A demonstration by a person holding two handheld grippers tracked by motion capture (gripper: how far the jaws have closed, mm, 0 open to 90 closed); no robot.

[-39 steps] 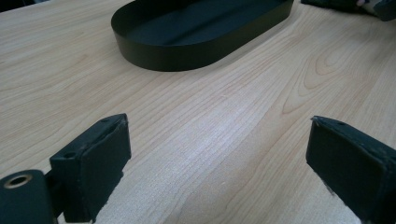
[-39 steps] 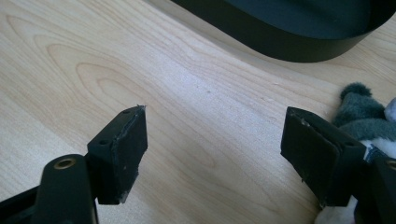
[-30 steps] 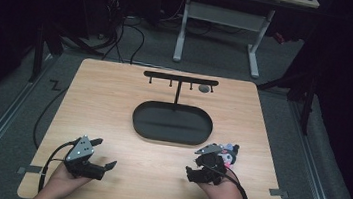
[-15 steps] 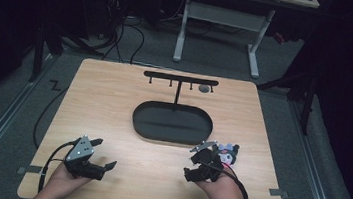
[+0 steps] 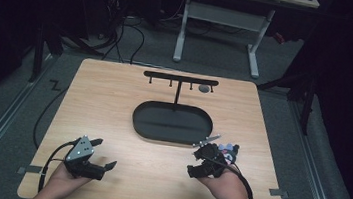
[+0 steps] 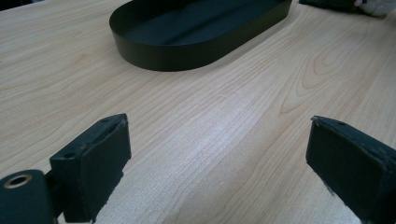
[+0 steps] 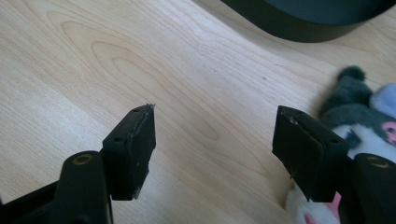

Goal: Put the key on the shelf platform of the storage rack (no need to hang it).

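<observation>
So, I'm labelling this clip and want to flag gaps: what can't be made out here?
- Plush toy: the right gripper view cuts it off at the right edge, and the gripper's own jaw covers part; in the high view the right gripper hides most of it.
- Small round thing by the black rack: too small in the high view to identify.
- Tray: far rim cut off at the top of the left gripper view.

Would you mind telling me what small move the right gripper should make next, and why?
Probably a short sideways shift toward the plush toy until it sits between the jaws. The right gripper has just been closing, yet in its own view only bare table lies between the pads; the toy rests outside the right-hand jaw. Closing there would likely catch nothing.
</observation>
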